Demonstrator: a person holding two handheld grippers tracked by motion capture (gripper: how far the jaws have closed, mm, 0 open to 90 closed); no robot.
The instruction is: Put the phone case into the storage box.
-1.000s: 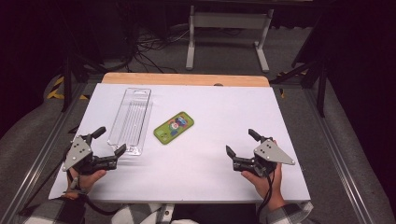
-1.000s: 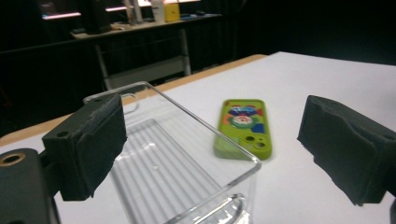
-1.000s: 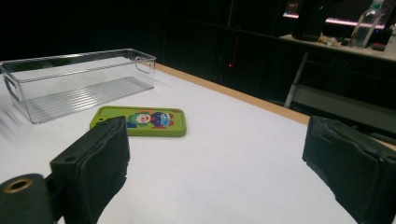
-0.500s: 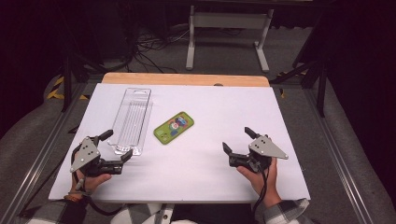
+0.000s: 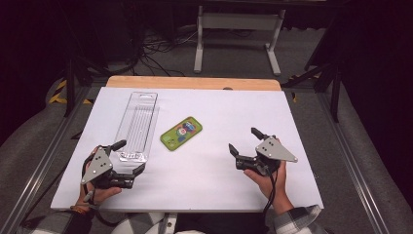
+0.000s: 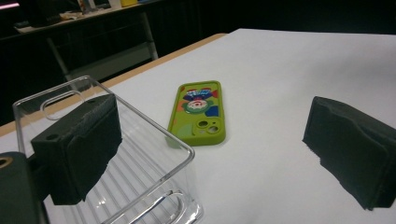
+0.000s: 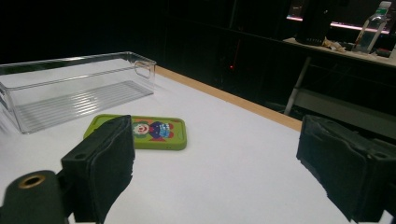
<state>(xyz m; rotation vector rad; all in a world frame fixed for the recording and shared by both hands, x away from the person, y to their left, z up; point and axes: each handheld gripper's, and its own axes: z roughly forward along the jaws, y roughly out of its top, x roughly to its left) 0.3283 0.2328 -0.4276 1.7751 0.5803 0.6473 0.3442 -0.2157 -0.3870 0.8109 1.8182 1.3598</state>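
Note:
A green phone case [image 5: 181, 133] with a cartoon print lies flat near the middle of the white table [image 5: 219, 105]; it also lies ahead in the left gripper view [image 6: 200, 112] and the right gripper view [image 7: 140, 132]. A clear plastic bin [image 5: 136, 126] stands to its left, long side running away from me. My left gripper [image 5: 129, 156] is open at the bin's near end, one jaw beside its corner [image 6: 116, 154]. My right gripper [image 5: 246, 140] is open at the table's right, empty, jaws pointing toward the case.
The table's wooden back edge [image 5: 195, 83] borders a dark floor with cables and a metal stand [image 5: 238, 34]. A water bottle [image 7: 371, 21] stands on a far bench. Bare white surface lies between the grippers.
My left gripper has drifted right and nearer the front edge, by the bin's near end. The right gripper has shifted slightly left. Bin and case have not moved.

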